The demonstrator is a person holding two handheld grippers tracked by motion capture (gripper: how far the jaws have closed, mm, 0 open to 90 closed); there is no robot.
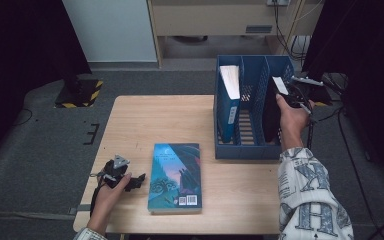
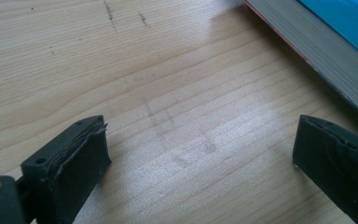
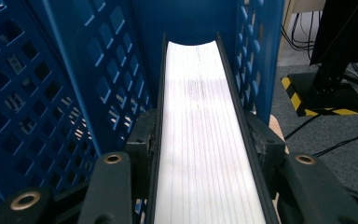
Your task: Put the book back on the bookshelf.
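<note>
Right gripper [image 1: 294, 95] clamps the black book [image 3: 205, 140], which you have partway into the blue rack's [image 1: 252, 150] right slot; one book [image 1: 229, 100] filed; left gripper [image 1: 130, 181] gapes empty beside the teal book [image 1: 175, 176], unfiled

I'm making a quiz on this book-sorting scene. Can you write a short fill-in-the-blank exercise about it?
1. The right gripper is shut on a ____ book in the blue file rack.
2. The left gripper rests on the table with its jaws ____.
3. The teal book lies ____ on the table.
4. The rack's left compartment holds a ____ book.

Missing words: black; open; flat; blue
</note>
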